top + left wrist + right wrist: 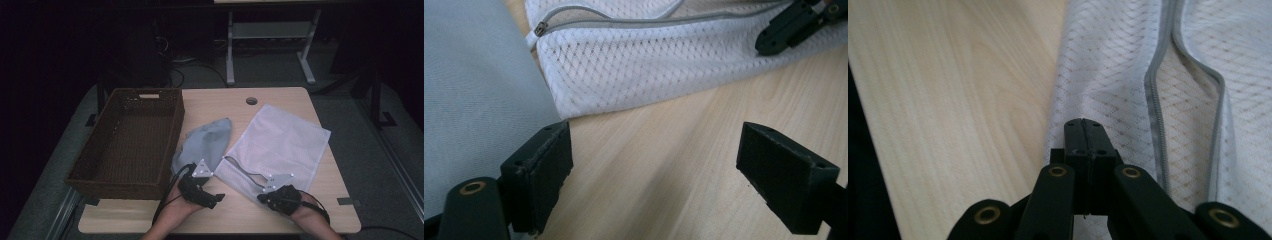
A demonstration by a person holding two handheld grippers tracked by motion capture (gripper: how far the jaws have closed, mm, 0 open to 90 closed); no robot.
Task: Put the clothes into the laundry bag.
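My right gripper (1083, 131) was clamped on mesh laundry bag (280, 145) hem at 6 o'clock; left gripper (654, 165) sat apart, empty. Bag's limp, light; I'd grab beside the zipper (1160, 100).

No readable text or labels anywhere.

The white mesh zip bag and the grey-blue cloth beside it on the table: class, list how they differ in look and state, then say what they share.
The white mesh zip bag is see-through netting with a grey zipper; the grey-blue cloth is plain and opaque. The bag lies spread flat and is the larger; the cloth lies in a rumpled heap. The right claw is shut on the bag's edge; the open left claw grips nothing, with one finger at the cloth's edge. Both are soft fabric lying on the wooden table.
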